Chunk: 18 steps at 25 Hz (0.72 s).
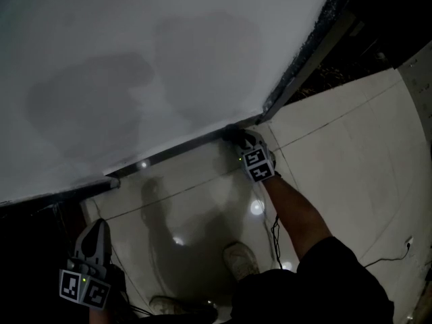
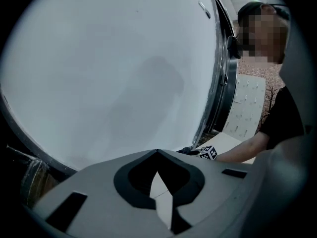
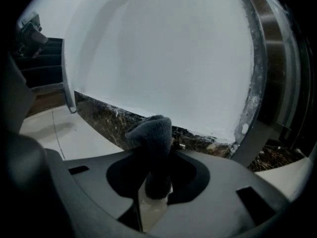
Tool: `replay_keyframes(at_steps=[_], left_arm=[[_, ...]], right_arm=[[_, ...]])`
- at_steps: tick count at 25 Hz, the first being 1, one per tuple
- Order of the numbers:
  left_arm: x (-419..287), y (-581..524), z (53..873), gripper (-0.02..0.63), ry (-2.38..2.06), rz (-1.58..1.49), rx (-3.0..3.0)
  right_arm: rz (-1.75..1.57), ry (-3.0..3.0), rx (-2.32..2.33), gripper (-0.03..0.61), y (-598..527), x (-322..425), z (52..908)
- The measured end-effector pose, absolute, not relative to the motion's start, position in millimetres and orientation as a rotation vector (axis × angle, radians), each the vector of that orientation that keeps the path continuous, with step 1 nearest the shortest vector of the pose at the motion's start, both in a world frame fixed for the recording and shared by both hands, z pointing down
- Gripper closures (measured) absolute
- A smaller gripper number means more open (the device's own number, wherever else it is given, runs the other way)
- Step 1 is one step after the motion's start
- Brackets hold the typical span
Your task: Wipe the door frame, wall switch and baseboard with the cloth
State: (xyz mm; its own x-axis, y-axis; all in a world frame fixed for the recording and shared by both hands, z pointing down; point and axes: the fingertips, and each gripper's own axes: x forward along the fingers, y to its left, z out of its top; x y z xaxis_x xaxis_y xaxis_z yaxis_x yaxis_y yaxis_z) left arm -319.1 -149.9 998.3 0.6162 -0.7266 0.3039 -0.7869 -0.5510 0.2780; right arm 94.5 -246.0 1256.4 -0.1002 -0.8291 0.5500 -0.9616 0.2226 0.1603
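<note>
Wiping baseboard looks underway: right gripper jaws clamp cloth at it, near door frame. Left gripper jaws closed, empty. Switch unseen, progress unclear.

A white wall is filling the upper left of the head view, and two soft grey shadows are lying across it. Below, a pale tiled floor is throwing back light (several bright spots). Two light shoes are standing on the tiles, and a thin cable is trailing at the right.
</note>
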Motion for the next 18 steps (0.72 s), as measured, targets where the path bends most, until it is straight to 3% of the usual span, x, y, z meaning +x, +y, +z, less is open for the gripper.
replay_keyframes(at_steps=[18], left_arm=[[-329,-155,1015,0.621,-1.238,0.251,2.393]], right_arm=[[0.509,-1.748,1.920,0.486,-233,203,1269]])
